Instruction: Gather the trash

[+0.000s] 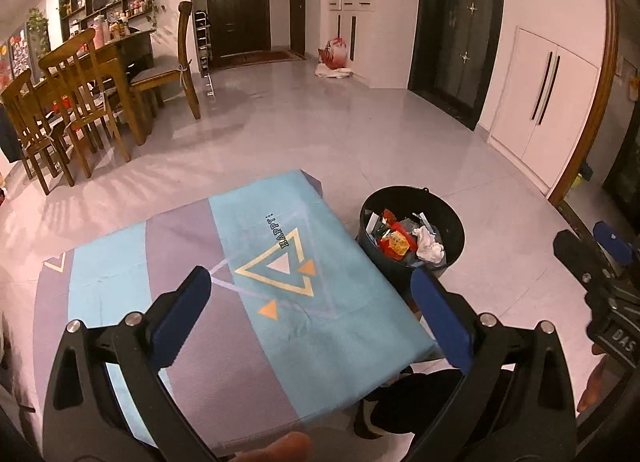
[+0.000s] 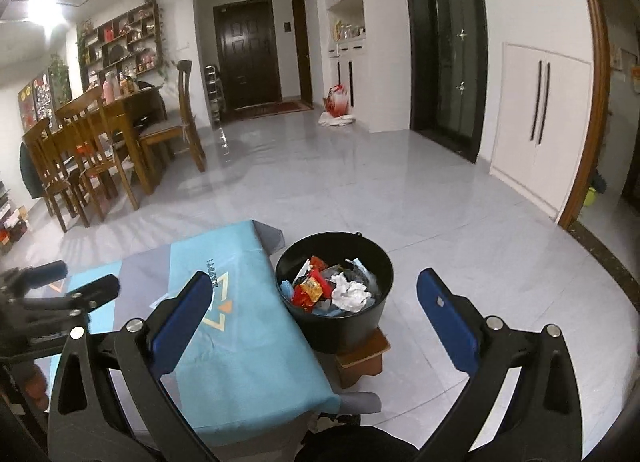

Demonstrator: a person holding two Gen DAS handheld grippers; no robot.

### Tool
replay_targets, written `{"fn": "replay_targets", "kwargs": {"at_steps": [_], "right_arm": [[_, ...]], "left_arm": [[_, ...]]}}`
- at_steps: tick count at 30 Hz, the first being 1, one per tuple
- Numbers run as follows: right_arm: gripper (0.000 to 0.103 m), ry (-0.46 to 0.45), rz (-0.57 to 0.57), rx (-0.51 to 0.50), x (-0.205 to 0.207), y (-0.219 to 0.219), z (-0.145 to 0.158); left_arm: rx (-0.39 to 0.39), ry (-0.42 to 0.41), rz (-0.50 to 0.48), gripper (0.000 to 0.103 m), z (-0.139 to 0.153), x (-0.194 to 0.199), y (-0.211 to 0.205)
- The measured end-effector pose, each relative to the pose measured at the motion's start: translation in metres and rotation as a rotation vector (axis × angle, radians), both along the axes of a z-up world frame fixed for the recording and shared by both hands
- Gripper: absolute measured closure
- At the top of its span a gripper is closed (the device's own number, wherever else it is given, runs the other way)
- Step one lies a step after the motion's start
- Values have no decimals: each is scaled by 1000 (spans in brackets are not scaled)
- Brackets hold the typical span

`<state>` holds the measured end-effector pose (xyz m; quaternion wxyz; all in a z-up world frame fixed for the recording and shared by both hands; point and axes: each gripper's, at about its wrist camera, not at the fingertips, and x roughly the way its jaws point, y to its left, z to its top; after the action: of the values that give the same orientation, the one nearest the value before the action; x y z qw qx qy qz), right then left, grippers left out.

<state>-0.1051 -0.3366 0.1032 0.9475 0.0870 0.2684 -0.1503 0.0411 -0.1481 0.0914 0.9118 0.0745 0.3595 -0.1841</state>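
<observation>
Both tools empty, jaws spread wide: left tool point(image 1: 310, 298) over desk point(image 1: 240, 342) with teal-purple cloth; right tool point(image 2: 316, 302) just short of black bin point(image 2: 340, 326); trash point(image 2: 332, 290) piled inside bin, standing on wooden stool point(image 2: 360, 358) beside desk.

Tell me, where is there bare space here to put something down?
The blue and purple tablecloth is bare across its whole top, from the triangle print to every edge. The tiled floor between the bin and the white cabinets is open too. It is crowded inside the black bin, full of wrappers and tissue, and around the dining chairs.
</observation>
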Motion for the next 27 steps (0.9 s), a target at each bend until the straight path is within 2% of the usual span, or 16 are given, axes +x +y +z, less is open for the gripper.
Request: {"fn": "replay_targets", "kwargs": {"at_steps": [8,27], "right_arm": [[3,110,5,0,9,13,-32],[3,145,9,-34,16,31,-42]], "left_arm": [[54,28,-1,3,-22,-14,-1],[62,37,15,3,-39,-12,6]]}}
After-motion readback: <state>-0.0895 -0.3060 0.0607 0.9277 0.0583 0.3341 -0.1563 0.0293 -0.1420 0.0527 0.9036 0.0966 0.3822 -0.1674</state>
